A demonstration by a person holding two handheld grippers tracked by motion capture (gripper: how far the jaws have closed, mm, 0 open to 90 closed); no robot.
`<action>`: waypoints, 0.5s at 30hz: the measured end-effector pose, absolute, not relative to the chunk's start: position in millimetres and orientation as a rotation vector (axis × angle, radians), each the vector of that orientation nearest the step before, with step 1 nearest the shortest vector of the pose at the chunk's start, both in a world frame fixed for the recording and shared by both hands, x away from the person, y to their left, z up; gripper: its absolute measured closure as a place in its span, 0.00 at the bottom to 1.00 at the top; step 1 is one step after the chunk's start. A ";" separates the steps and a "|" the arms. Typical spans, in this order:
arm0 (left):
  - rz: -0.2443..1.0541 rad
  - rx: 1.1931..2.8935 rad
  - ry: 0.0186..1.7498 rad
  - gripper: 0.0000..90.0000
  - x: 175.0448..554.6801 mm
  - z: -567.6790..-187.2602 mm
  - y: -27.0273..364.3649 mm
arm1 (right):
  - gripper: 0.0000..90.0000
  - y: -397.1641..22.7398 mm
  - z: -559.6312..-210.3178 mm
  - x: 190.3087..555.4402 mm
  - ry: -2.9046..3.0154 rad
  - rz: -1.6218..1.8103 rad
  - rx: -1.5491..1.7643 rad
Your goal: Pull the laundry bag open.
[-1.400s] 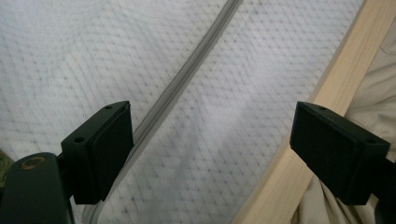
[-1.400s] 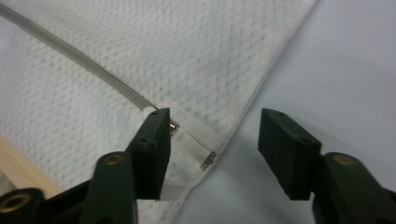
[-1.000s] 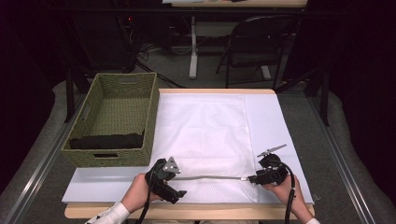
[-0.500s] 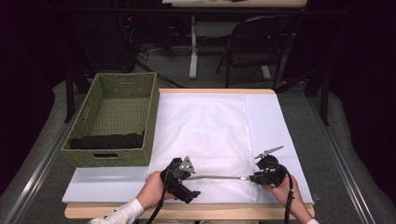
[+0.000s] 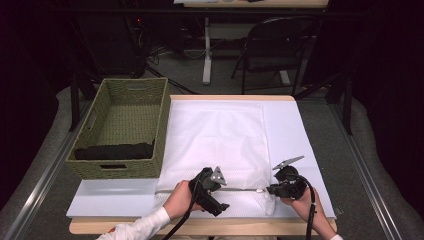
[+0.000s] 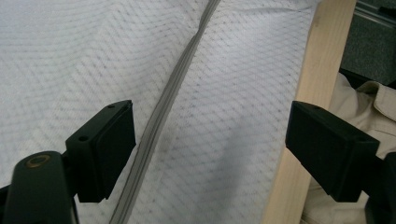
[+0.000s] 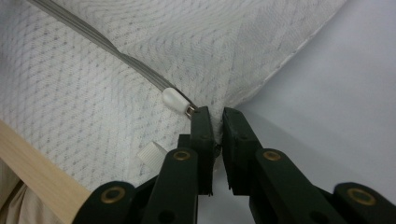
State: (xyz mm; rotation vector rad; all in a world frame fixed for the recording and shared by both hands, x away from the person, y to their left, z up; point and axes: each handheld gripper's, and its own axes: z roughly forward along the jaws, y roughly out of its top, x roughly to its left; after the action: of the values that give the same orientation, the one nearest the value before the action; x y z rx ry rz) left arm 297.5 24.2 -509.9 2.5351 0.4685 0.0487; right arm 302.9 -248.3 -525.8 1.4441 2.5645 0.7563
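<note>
A woven basket point(image 5: 120, 127) sits at the left of the wooden tabletop point(image 5: 230, 98), dark cloth inside. The white mesh laundry bag point(image 5: 215, 135) lies mid-tabletop on a pale sheet. The left tool point(image 5: 216, 194) hovers spread over its zipper point(image 6: 163, 112); the right tool point(image 7: 215, 122), just closing, pinches the bag's corner beside the zipper pull point(image 7: 175, 99). Dark room behind hides detail.

Light falls from above onto my white mesh laundry bag point(image 5: 215, 135) and the pale sheet-covered wooden table point(image 5: 300, 130); the surrounding room is dim, nearly black at the high view's left and right edges. That view is soft and grainy. In my left gripper view, the black jaws are blurred and cast a soft shadow across the mesh. In my right gripper view, the mesh weave is sharp, the near jaw arms soft.
</note>
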 end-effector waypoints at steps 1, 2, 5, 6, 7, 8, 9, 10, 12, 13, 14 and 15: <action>0.044 2.537 0.462 0.18 297.8 -511.2 21.5 | 0.93 -249.1 -525.5 303.0 2.571 0.754 1.421; 0.035 2.537 0.455 0.17 298.3 -512.2 18.7 | 0.93 -249.8 -525.3 303.0 2.574 0.755 1.406; 0.029 2.537 0.432 0.17 299.6 -513.5 10.7 | 0.93 -252.4 -524.1 302.8 2.567 0.794 1.424; 0.029 2.537 0.432 0.17 299.6 -513.5 10.7 | 0.93 -252.4 -524.1 302.8 2.567 0.794 1.424; 0.027 2.537 0.423 0.17 300.1 -513.4 7.2 | 0.93 -252.7 -522.5 301.8 2.559 0.798 1.419; 0.024 2.535 0.416 0.17 300.4 -513.3 5.2 | 0.93 -252.7 -520.8 301.1 2.560 0.805 1.406; 0.023 2.535 0.408 0.17 300.9 -513.1 1.7 | 0.93 -252.3 -519.8 300.5 2.555 0.803 1.403; 0.020 2.535 0.404 0.17 300.9 -512.9 -0.4 | 0.93 -251.1 -517.6 298.8 2.549 0.807 1.384; 0.022 2.533 0.380 0.17 301.5 -512.5 -7.3 | 0.93 -250.3 -515.9 297.5 2.552 0.821 1.371; 0.018 2.523 0.380 0.17 301.7 -513.0 -10.0 | 0.93 -251.0 -515.7 297.5 2.556 0.813 1.345; 0.007 2.524 0.370 0.17 302.9 -513.7 -13.4 | 0.93 -251.3 -515.5 296.9 2.560 0.827 1.325; 0.005 2.527 0.365 0.16 303.5 -514.3 -15.5 | 0.93 -251.7 -515.2 296.2 2.561 0.837 1.326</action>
State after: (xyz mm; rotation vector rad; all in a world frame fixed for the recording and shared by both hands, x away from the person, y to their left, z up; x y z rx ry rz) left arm 303.5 -15.5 -514.3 2.5267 0.3646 0.0049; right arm 296.2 -251.7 -515.2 1.3258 2.5613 0.8374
